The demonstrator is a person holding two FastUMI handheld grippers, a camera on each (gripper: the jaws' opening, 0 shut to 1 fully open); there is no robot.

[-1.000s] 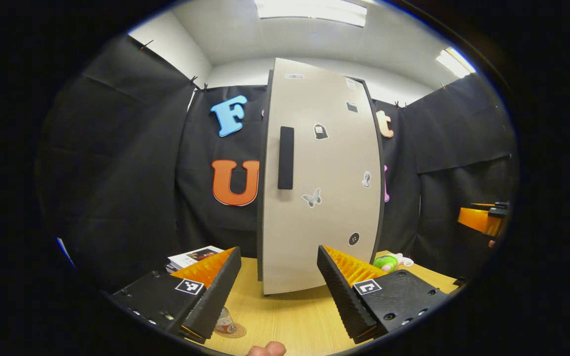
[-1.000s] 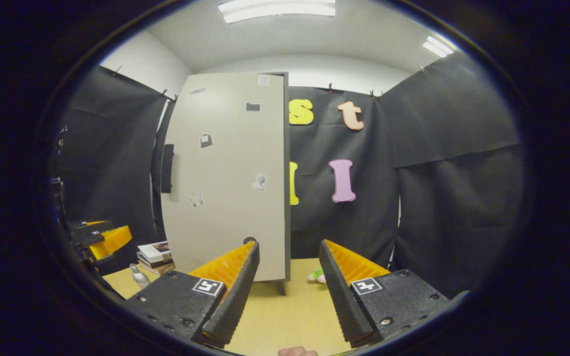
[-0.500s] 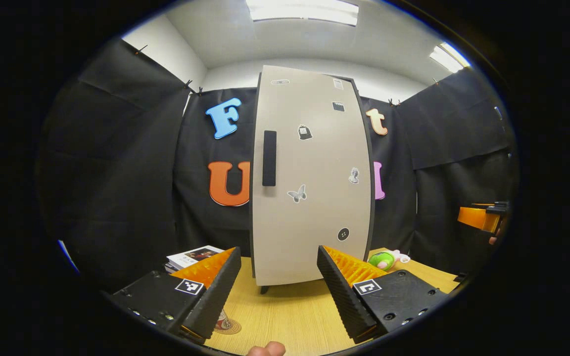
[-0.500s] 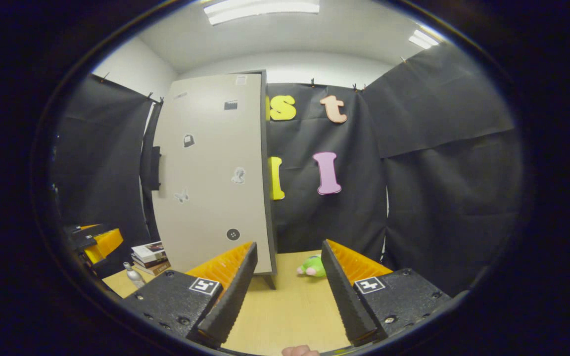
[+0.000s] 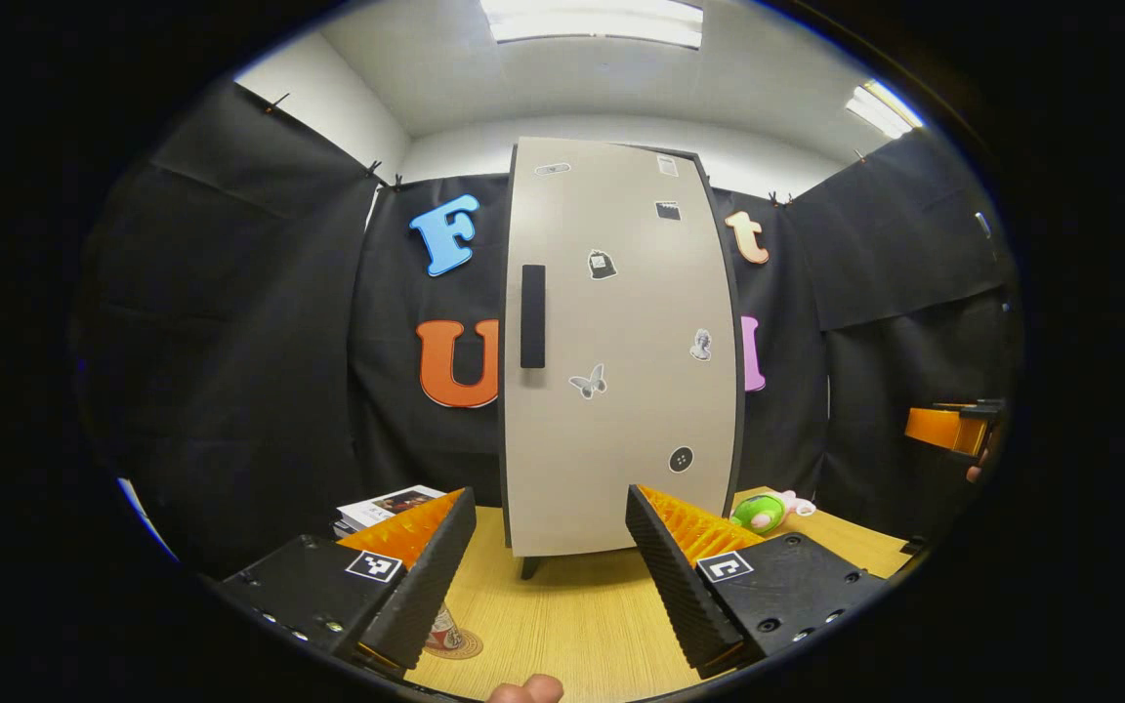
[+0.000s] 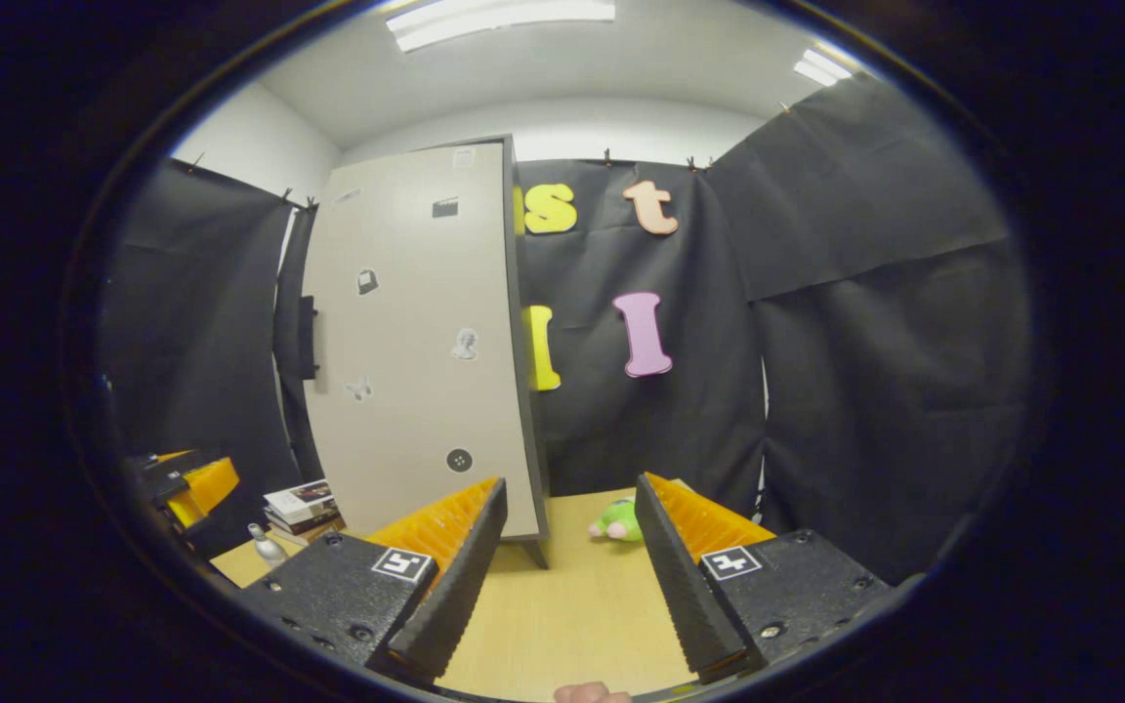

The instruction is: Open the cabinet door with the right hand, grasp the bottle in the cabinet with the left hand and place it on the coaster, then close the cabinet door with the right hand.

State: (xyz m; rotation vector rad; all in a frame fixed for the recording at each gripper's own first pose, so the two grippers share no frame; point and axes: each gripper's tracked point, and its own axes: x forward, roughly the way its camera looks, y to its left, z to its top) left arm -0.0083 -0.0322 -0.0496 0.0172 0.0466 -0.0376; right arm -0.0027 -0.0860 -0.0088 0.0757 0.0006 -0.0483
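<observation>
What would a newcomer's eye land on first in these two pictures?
The tall pale cabinet standing shut mid-table, its dark handle on the door's left edge. Then the bottle on the coaster by the books, and a green toy right of the cabinet.

Right tongs [image 6: 562, 576] agape over tabletop [image 6: 572, 615], nothing between. Cabinet door [image 6: 416, 342] closed. Bottle [image 6: 265, 547] far left beside books [image 6: 301, 508]. Green toy [image 6: 618, 520] beyond.

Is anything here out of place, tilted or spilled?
Nothing stands out. The cabinet door is shut, the bottle stands upright on the coaster, and the books are stacked neatly. Nothing is spilled.
</observation>
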